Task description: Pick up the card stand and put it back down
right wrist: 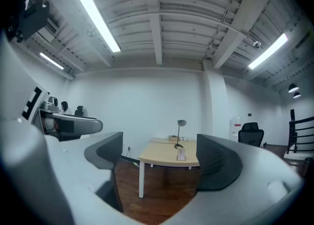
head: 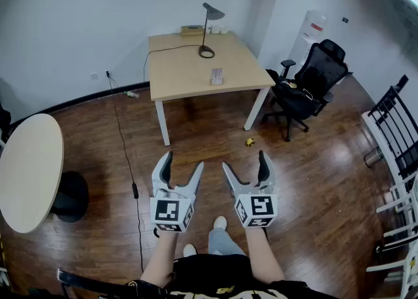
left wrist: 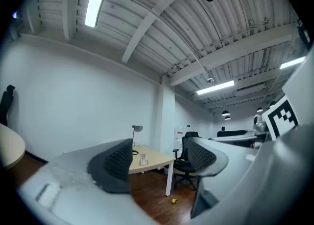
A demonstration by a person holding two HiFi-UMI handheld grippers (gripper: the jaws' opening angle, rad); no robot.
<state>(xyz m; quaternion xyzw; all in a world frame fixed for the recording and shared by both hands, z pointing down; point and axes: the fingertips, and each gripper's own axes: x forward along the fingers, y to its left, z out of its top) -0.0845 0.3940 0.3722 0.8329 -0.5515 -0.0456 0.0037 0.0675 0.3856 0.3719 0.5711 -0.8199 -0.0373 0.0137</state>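
Both tongs open, empty: left gripper (head: 183, 161), right gripper (head: 244, 160). Stand (head: 216, 76) well off, near table (head: 176, 62) edge. Looks light; a skewed grab could tip it or shove it off.

left tool (head: 183, 162), right tool (head: 244, 160): jaws apart, empty, above floor (head: 313, 180) | card stand (head: 216, 76): on tabletop (head: 183, 69), well apart from both | lamp (head: 208, 30): tabletop's far side | chair (head: 307, 85): beside tabletop
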